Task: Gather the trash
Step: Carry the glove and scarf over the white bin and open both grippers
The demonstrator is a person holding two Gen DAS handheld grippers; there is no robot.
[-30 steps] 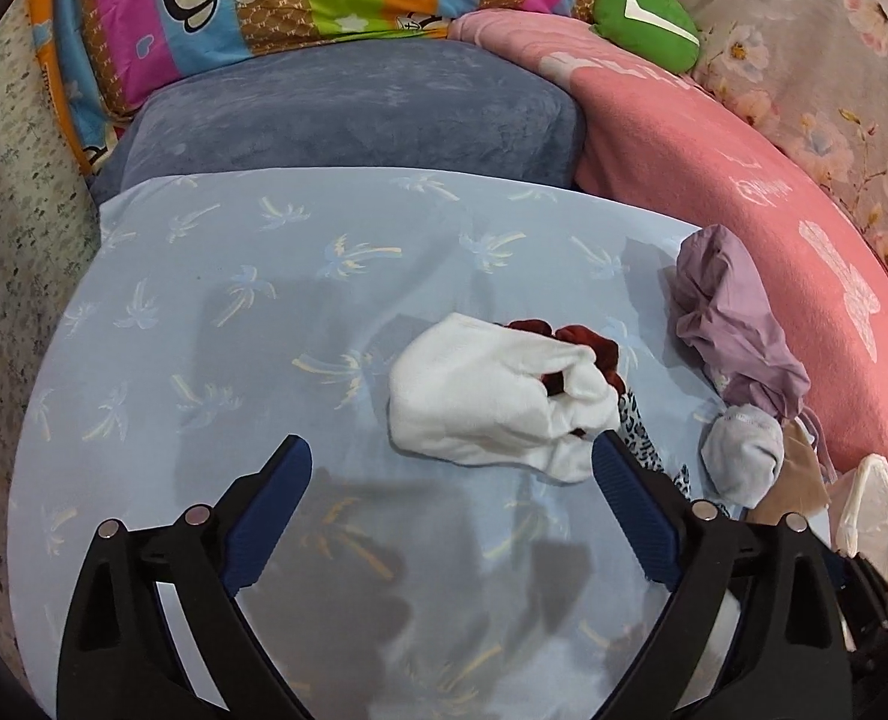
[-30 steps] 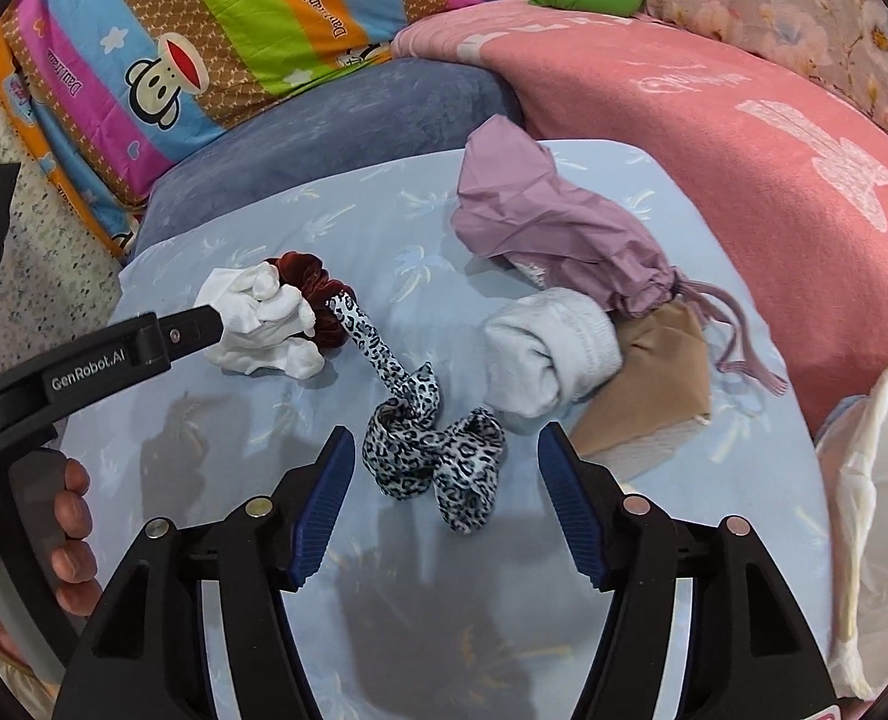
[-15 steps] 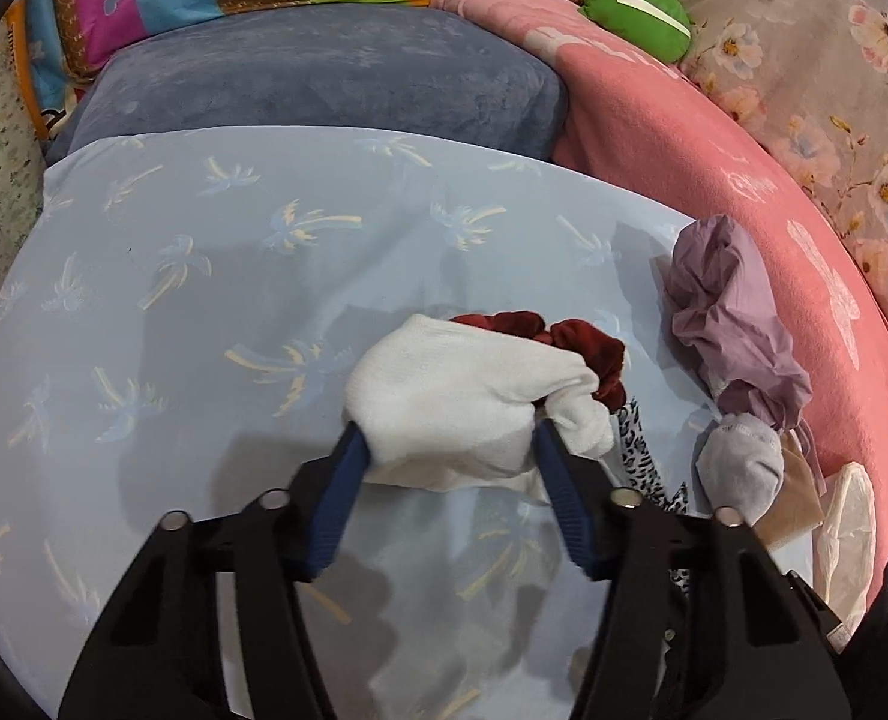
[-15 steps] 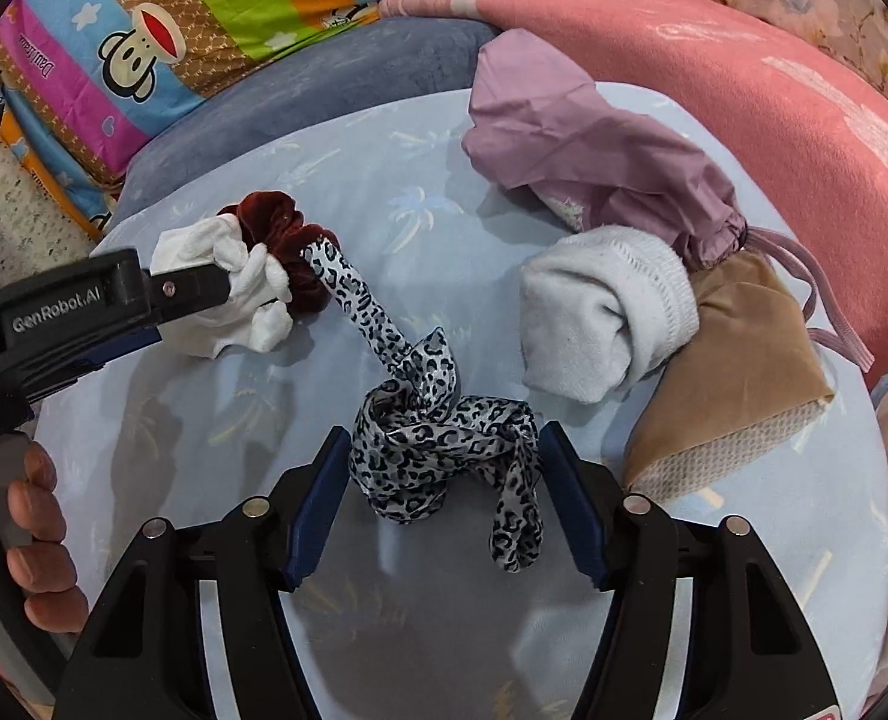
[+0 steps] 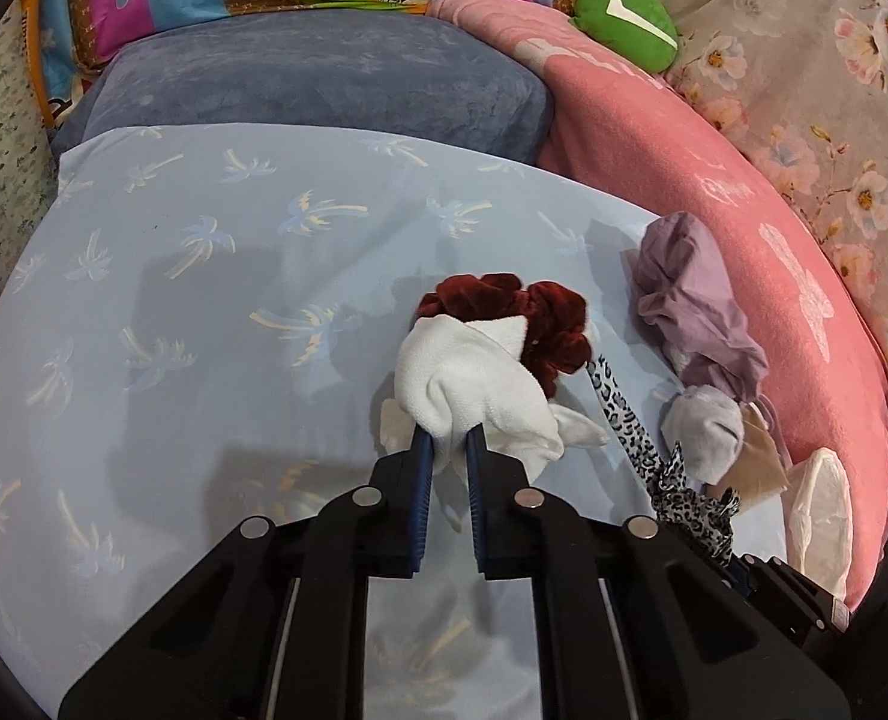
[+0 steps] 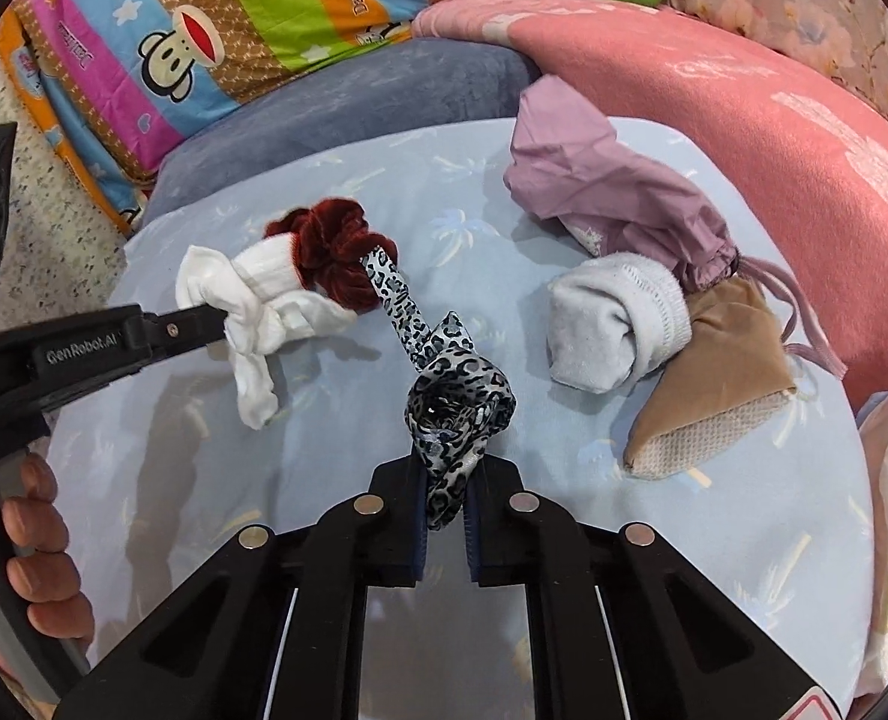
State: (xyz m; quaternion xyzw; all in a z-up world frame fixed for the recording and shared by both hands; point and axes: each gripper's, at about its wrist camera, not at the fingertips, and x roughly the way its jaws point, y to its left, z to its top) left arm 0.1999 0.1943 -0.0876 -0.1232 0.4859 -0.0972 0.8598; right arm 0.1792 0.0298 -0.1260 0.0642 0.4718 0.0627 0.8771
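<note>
My left gripper (image 5: 444,444) is shut on a white sock (image 5: 474,390), which also shows in the right wrist view (image 6: 264,300). A dark red velvet scrunchie (image 5: 522,312) lies against the sock (image 6: 336,258). My right gripper (image 6: 444,480) is shut on a leopard-print ribbon (image 6: 456,402) that runs up to the scrunchie; the ribbon also shows in the left wrist view (image 5: 630,426). A rolled grey sock (image 6: 618,324), a tan sock (image 6: 720,384) and a mauve drawstring bag (image 6: 612,192) lie to the right on the pale blue sheet (image 6: 204,480).
A pink blanket (image 6: 774,120) curves along the right. A grey-blue cushion (image 5: 324,78), a colourful monkey-print pillow (image 6: 204,30) and a green toy (image 5: 624,18) sit at the back. A white plastic bag (image 5: 822,516) lies at the right edge.
Both grippers have closed: the left on the white sock, the right on the leopard ribbon. The ribbon is now pulled up and taut towards the scrunchie.
</note>
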